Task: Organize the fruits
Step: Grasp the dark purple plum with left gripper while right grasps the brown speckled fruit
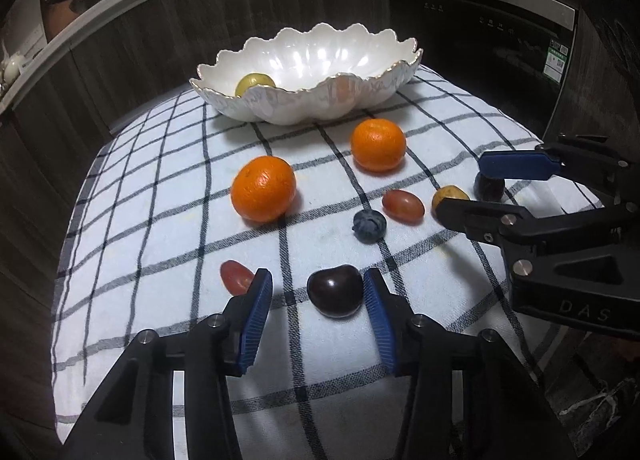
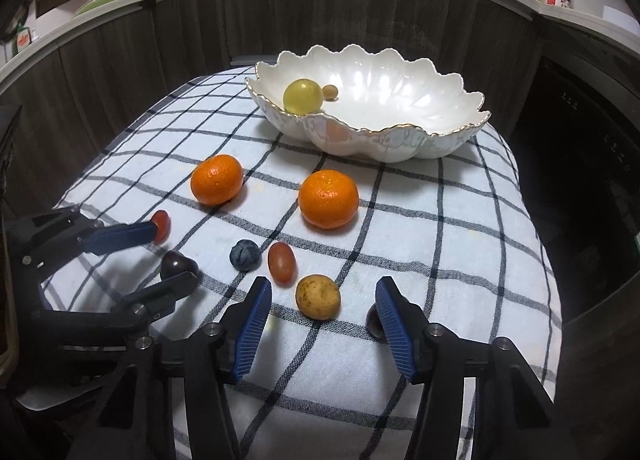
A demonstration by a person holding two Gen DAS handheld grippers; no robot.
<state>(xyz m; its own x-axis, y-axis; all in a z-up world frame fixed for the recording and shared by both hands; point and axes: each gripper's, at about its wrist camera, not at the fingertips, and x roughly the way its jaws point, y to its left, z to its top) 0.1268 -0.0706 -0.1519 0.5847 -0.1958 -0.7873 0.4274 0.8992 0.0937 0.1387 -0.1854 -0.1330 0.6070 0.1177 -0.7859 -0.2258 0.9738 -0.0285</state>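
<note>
Jaws of left gripper straddle dark cherry.

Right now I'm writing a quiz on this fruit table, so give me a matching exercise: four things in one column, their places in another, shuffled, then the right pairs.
Things:
1. Round yellow-green fruit
2. Dark glossy cherry
3. Brown-speckled yellow fruit
4. Dusty dark blueberry

Places:
A. Between the left gripper's blue pads
B. On the checked cloth, beside a red oval grape tomato
C. Inside the white scalloped bowl
D. Between the right gripper's open pads

Pairs: 1-C, 2-A, 3-D, 4-B
</note>
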